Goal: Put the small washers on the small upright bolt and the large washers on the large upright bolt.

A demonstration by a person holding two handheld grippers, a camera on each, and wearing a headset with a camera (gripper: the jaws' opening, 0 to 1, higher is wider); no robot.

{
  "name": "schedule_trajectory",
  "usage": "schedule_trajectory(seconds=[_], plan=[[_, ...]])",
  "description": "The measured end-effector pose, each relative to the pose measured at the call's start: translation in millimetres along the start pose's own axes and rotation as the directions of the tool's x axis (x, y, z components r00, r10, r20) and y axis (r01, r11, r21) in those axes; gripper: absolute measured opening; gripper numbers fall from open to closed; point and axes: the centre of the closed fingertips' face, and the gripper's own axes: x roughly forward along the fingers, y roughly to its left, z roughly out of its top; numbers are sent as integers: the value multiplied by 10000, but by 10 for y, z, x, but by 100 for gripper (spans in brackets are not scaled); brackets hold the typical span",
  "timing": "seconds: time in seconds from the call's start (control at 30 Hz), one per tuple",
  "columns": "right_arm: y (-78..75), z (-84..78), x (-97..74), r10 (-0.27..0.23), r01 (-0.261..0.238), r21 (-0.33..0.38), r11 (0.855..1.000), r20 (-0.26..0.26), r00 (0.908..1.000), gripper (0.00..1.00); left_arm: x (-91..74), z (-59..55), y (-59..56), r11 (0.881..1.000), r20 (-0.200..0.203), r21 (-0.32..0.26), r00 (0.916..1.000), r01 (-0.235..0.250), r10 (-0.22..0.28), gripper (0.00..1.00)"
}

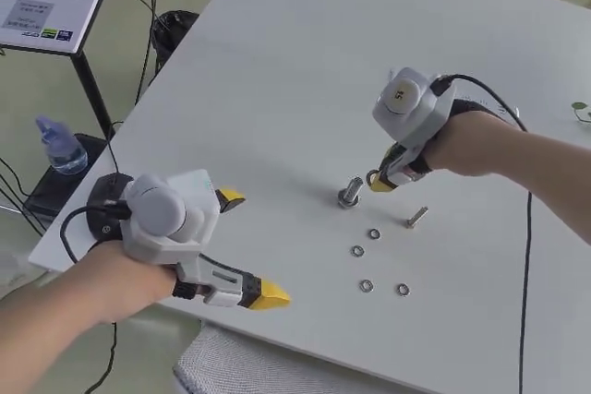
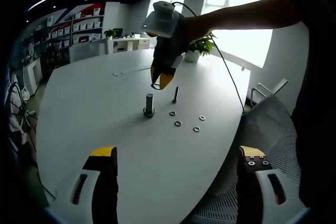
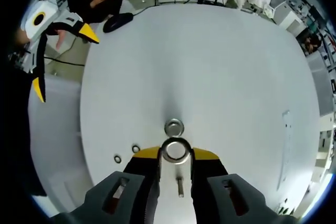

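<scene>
- Yellow-tipped left gripper (image 1: 251, 246): it sits well to the left of the large bolt (image 1: 349, 193), with its jaws spread wide and nothing between them. Hold it there, clear of the work.
- Large bolt: it stands upright on the white table (image 1: 277, 89). It is the target for the part now in hand.
- Right gripper (image 1: 374, 180): its jaws are closed on the rim of a large washer (image 3: 175, 149). In the right gripper view the washer hangs just short of the large bolt's top and is not yet over it.
- Procedure: advance until the washer's hole is centred on the large bolt's top. Keep the washer level, lower it over the tip, then open the jaws.
- Small washers (image 1: 357, 250): four lie flat, just right of the large bolt and nearer the person. Do not sweep them.
- Small bolt (image 1: 416, 218): it stands right of the large bolt, close beneath the right gripper. Avoid knocking it on the descent.
</scene>
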Motion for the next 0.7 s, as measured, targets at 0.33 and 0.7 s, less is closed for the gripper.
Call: schedule_trajectory(seconds=[0.33,0.7], plan=[[-28,91,114,153,-155,-211,9997,-74,9999,20,17,2,-18,10000,72,-92,10000,29,-28,99],[-39,173,209,199,-204,-402,9990,-139,9997,20,1,-2,-4,9999,74,-129,10000,38,-37,99]])
